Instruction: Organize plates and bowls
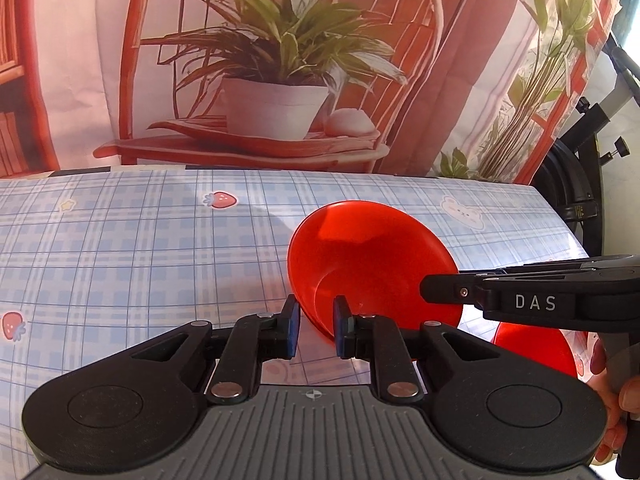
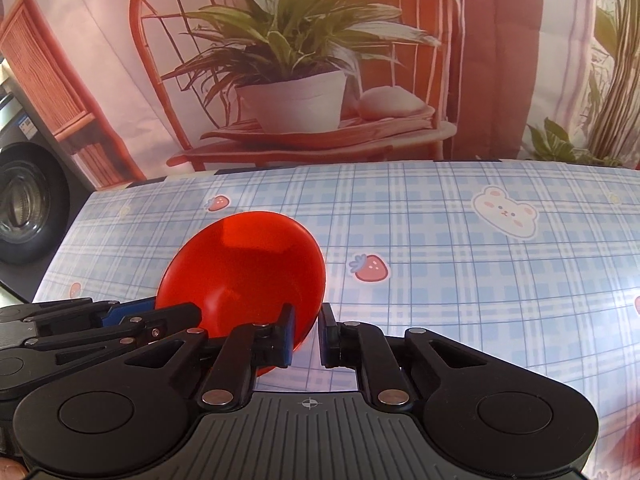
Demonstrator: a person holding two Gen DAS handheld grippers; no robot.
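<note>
My left gripper (image 1: 316,326) is nearest the lens, jaws drawn in on the near-left rim of a red bowl (image 1: 372,264); the rim passes between the blue pads. My right gripper (image 2: 307,334) likewise, jaws narrowed on the same bowl's near-right rim, the left pad pressed against the red wall; contact at the right pad I cannot confirm. So the bowl sits just ahead of both tools, pinched from two sides, tilted, its open mouth turned up and toward me, far rim high. In the left view it reads as an oval slanting from upper left to lower right. A second red dish (image 1: 536,350) shows under the right tool, partly hidden. Plaid tablecloth (image 1: 120,240) beneath; printed backdrop (image 1: 280,60) beyond.
</note>
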